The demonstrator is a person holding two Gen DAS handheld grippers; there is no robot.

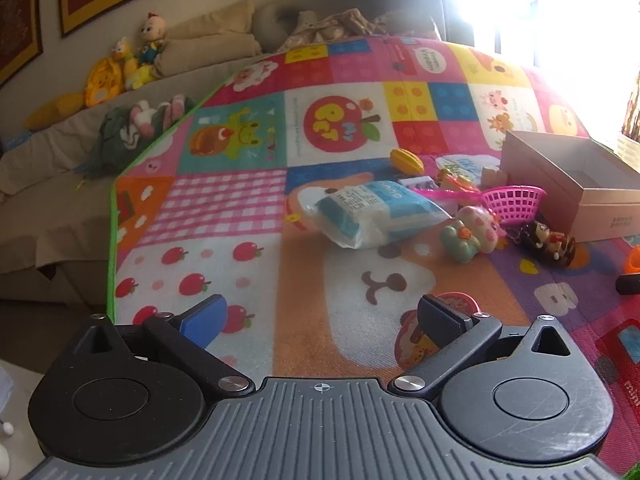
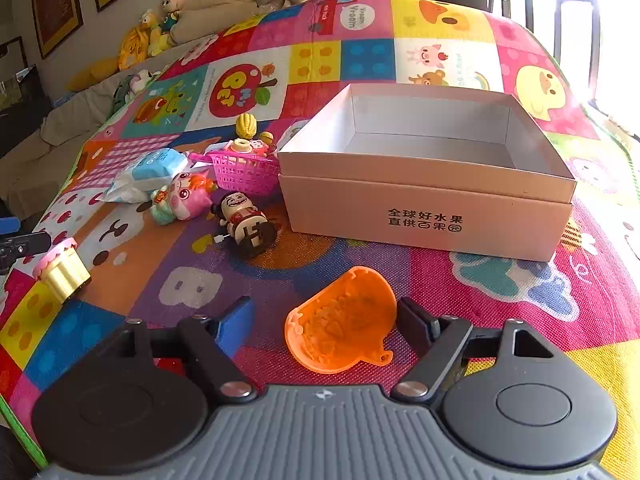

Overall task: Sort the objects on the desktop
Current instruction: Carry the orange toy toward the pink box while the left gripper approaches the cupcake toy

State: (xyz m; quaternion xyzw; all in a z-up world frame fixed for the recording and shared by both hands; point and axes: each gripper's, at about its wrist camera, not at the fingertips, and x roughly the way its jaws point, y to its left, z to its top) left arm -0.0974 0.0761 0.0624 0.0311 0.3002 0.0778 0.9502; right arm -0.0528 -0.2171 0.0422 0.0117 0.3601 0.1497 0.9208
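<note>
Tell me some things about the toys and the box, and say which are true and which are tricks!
1. The cardboard box has nothing inside. True.
2. The orange toy is lying in the box. False: it lies on the play mat, between the open fingers of the right gripper.
3. The pink basket sits left of the box. True.
4. The left gripper is squeezing the cupcake toy. False: it is open and holds nothing.
</note>
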